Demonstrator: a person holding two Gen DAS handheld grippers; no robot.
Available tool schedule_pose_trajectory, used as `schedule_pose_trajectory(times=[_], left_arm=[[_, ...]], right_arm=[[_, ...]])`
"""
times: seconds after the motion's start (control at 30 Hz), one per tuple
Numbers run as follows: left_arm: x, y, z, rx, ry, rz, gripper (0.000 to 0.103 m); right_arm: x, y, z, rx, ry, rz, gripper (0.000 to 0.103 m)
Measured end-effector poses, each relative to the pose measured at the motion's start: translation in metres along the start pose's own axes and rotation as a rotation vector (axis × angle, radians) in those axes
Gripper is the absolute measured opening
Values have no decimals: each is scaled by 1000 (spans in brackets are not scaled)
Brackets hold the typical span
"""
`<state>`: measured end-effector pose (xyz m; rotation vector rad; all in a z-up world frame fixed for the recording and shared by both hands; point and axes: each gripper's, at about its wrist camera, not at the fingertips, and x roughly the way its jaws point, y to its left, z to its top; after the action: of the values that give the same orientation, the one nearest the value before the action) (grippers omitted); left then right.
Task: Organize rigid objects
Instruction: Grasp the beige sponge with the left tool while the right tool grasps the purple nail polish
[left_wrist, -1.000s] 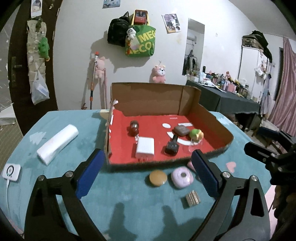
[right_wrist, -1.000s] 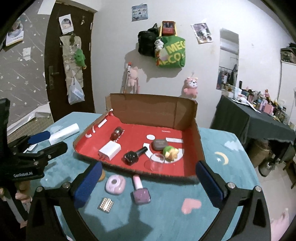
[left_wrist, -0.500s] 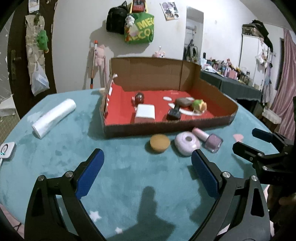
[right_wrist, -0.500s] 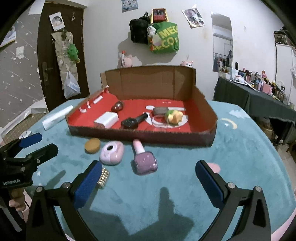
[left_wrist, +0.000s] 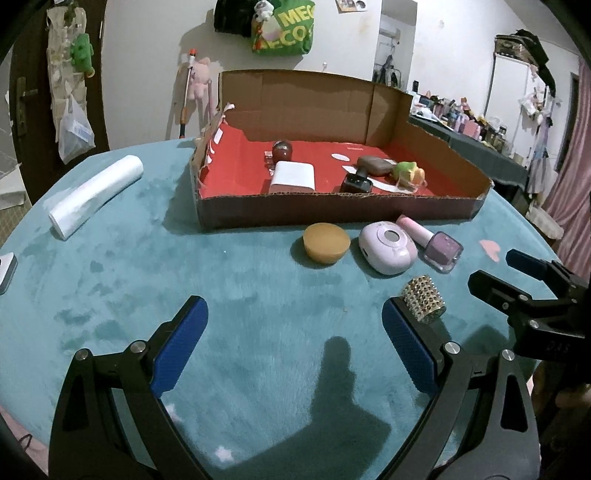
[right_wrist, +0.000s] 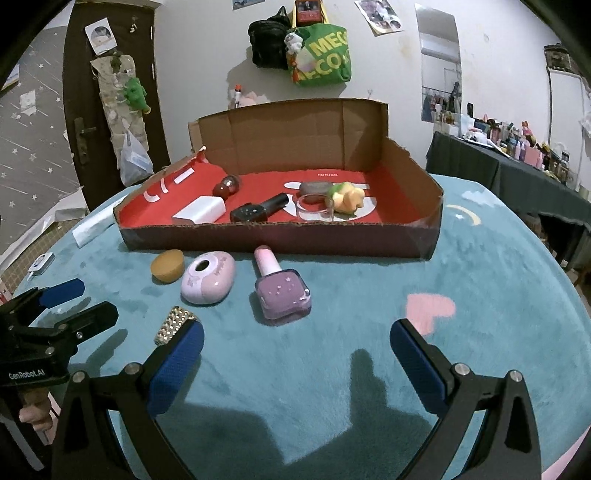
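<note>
A cardboard box (left_wrist: 332, 213) (right_wrist: 280, 236) with a red floor holds a white charger (left_wrist: 293, 176), a black bottle, a brown pebble, a red ball and a yellow-green toy (right_wrist: 347, 195). In front of it on the teal cloth lie an orange puff (left_wrist: 327, 243) (right_wrist: 168, 265), a pink oval case (left_wrist: 387, 248) (right_wrist: 208, 282), a purple nail polish bottle (left_wrist: 437, 245) (right_wrist: 280, 293) and a studded gold piece (left_wrist: 424, 299) (right_wrist: 173, 324). My left gripper (left_wrist: 293, 341) is open, low over the cloth. My right gripper (right_wrist: 297, 356) is open, just short of the nail polish.
A white roll (left_wrist: 96, 195) lies at the cloth's left, and a small white device (left_wrist: 5, 266) sits at the left edge. Behind the table are a wall with hung bags and a dark side table (right_wrist: 517, 166) crowded with bottles.
Both grippers have dropped lower and closer to the table, so the loose items in front of the box loom larger. Nothing was grasped or moved.
</note>
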<state>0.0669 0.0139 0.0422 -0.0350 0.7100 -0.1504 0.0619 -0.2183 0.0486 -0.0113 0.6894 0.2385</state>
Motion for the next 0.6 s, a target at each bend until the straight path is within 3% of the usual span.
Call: schedule_pose_trajectory(times=[0.33, 0.6], left_arm=[[9, 0, 3, 3, 36, 5, 96], [29, -1, 23, 53, 115, 22, 96]], right_arm=[[5, 0, 3, -16, 17, -4, 103], [28, -2, 22, -45, 131, 0, 101]])
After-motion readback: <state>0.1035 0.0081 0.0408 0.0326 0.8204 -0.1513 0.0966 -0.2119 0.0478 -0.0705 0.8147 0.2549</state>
